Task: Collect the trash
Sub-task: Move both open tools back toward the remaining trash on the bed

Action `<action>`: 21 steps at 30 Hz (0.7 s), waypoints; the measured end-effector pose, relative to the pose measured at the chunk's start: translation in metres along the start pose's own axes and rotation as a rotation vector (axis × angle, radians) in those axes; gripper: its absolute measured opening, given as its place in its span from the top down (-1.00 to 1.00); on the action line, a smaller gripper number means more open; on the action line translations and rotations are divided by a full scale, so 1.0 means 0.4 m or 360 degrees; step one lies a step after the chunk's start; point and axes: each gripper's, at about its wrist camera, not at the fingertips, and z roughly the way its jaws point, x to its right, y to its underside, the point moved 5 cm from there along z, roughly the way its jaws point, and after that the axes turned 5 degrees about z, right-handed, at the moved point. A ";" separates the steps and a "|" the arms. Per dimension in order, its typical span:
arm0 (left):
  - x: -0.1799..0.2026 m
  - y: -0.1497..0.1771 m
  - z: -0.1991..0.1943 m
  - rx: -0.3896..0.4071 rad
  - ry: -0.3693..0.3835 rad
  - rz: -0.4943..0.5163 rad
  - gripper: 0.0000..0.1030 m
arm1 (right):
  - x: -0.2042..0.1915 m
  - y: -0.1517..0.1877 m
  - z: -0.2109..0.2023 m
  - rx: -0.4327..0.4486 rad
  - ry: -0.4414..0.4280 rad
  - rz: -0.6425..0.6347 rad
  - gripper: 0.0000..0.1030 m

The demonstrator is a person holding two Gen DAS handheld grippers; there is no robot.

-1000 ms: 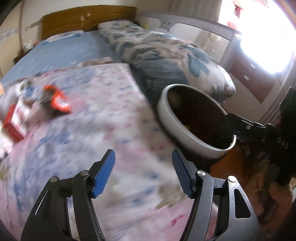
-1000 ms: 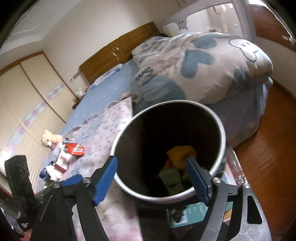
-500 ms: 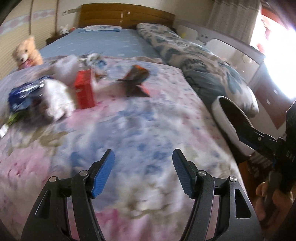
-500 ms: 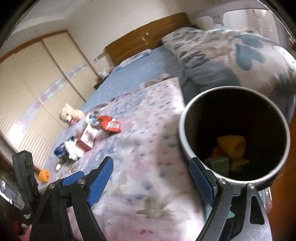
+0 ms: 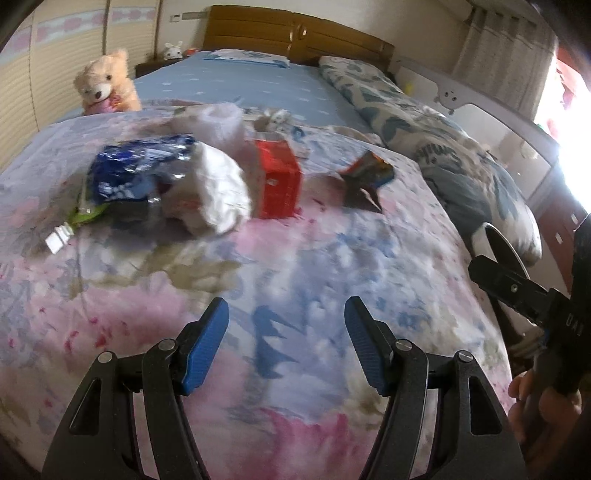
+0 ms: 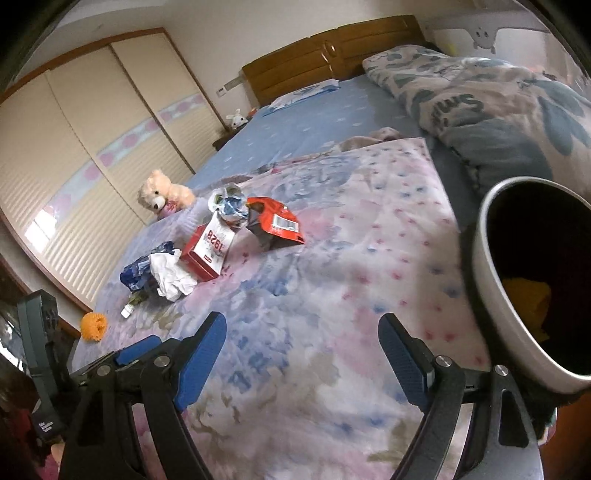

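Trash lies in a heap on the flowered bedspread (image 5: 295,266): a blue foil wrapper (image 5: 136,173), a crumpled white tissue (image 5: 218,192), a red carton (image 5: 277,181) and a red snack bag (image 5: 365,171). The same heap shows in the right wrist view: carton (image 6: 208,247), red bag (image 6: 275,221), tissue (image 6: 170,275). The grey bin (image 6: 528,291) stands at the bed's right edge with yellow trash inside. My left gripper (image 5: 286,325) is open and empty, short of the heap. My right gripper (image 6: 303,339) is open and empty beside the bin.
A teddy bear (image 5: 105,83) sits at the bed's far left. A folded quilt (image 5: 443,155) lies along the right side. An orange ball (image 6: 93,325) lies near the bed's left edge. A wooden headboard (image 5: 295,35) and wardrobe doors (image 6: 74,147) stand behind.
Both grippers have swung left, away from the bin toward the trash heap. The bin has slid to the right edge of both views. Both jaws stay open.
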 end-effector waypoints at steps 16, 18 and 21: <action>-0.105 -0.106 0.058 0.0023 -0.0152 -0.0094 -0.29 | -0.086 -0.108 0.174 0.0018 0.0016 -0.0122 -0.66; -0.113 -0.115 0.066 0.0022 -0.0157 -0.0107 -0.29 | -0.085 -0.121 0.205 0.0003 0.0044 -0.0127 -0.65; -0.120 -0.130 0.075 0.0029 -0.0158 -0.0120 -0.29 | -0.085 -0.142 0.239 0.0000 0.0054 -0.0128 -0.54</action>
